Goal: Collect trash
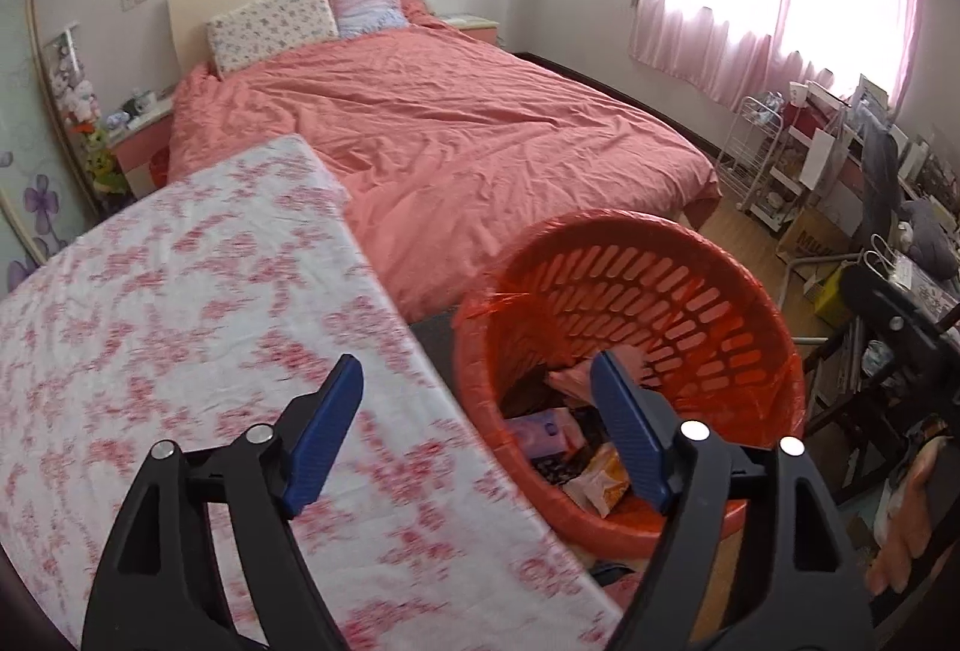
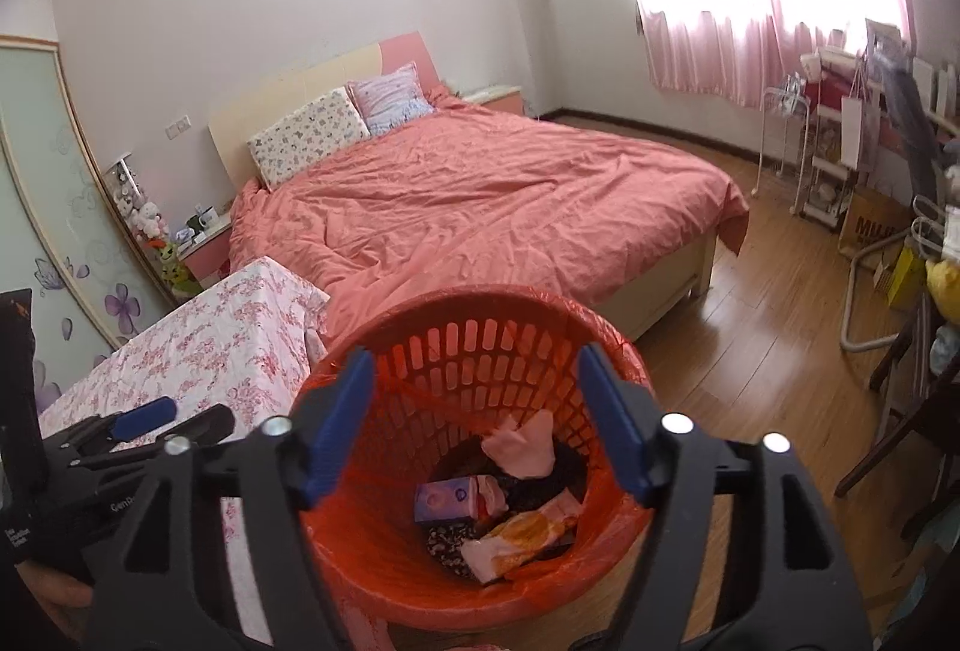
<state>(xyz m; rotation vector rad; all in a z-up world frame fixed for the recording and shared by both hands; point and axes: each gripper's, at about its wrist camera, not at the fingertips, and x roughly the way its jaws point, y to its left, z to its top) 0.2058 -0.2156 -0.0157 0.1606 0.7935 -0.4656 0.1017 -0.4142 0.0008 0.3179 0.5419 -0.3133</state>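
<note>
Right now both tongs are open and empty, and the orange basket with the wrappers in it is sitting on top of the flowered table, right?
Not quite. The orange basket stands on the wooden floor beside the flowered table, not on it; the right wrist view shows this. The rest holds: the left tongs and right tongs are open and empty, and wrappers lie in the basket.
</note>
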